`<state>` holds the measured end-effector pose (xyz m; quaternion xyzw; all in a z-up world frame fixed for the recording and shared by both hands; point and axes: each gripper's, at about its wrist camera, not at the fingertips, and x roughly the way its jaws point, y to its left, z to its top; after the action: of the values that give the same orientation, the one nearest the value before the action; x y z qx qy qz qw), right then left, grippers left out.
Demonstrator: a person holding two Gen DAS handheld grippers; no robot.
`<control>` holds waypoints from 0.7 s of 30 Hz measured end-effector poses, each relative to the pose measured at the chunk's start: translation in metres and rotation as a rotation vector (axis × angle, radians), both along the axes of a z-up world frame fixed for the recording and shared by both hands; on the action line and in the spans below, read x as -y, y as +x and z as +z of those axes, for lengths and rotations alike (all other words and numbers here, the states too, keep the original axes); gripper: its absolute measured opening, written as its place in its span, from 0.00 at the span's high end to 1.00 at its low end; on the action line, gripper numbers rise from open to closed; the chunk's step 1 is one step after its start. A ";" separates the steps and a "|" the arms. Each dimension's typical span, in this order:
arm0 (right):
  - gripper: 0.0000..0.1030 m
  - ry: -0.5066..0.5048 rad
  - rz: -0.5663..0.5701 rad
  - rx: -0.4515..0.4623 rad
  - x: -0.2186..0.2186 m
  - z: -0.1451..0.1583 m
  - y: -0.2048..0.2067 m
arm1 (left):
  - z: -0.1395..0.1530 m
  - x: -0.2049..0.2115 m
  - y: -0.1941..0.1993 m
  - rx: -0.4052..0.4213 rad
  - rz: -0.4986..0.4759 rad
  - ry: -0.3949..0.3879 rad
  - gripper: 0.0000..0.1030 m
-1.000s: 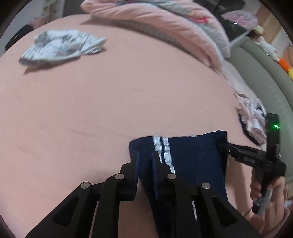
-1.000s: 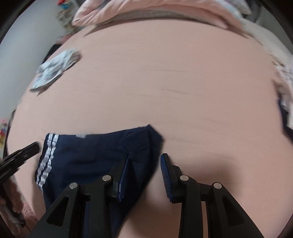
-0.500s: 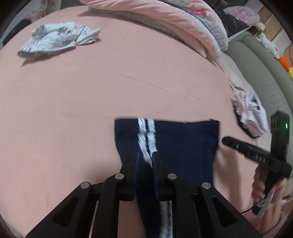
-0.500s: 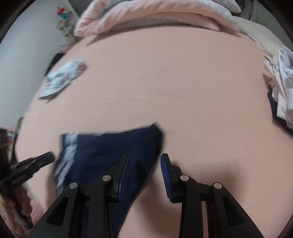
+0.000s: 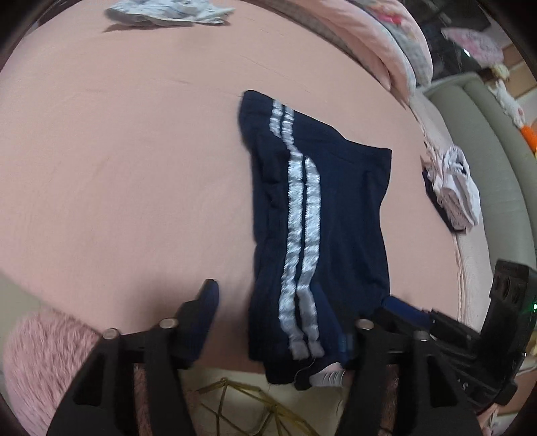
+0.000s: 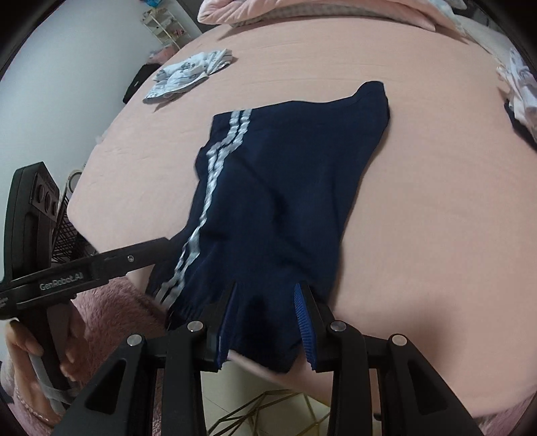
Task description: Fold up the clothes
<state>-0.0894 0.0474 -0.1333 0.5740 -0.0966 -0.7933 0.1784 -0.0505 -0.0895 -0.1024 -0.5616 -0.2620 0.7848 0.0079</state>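
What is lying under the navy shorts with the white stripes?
The navy shorts lie on the pink bedsheet; their near end overhangs the bed's edge. Whether anything else lies beneath cannot be seen, because the fabric covers it.

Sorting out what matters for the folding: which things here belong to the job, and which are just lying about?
In the job:
navy shorts with white stripes
left gripper, open
right gripper, open around the shorts' near end

Lying about:
crumpled white garment
clothes pile
pink bedding
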 end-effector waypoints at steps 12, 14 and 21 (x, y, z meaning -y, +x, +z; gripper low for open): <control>0.49 0.098 0.090 -0.048 0.018 0.006 0.024 | -0.009 -0.020 0.008 0.024 -0.034 0.061 0.92; 0.49 0.079 0.051 -0.055 0.014 0.004 0.023 | -0.004 -0.019 0.010 0.008 -0.032 0.098 0.93; 0.49 0.049 0.002 -0.076 0.005 0.005 0.016 | 0.010 -0.006 0.019 -0.048 0.020 0.311 0.93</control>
<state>-0.0731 0.0421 -0.1282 0.5478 -0.0698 -0.8164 0.1688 -0.0311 -0.0835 -0.0925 -0.5321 -0.3855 0.7481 0.0932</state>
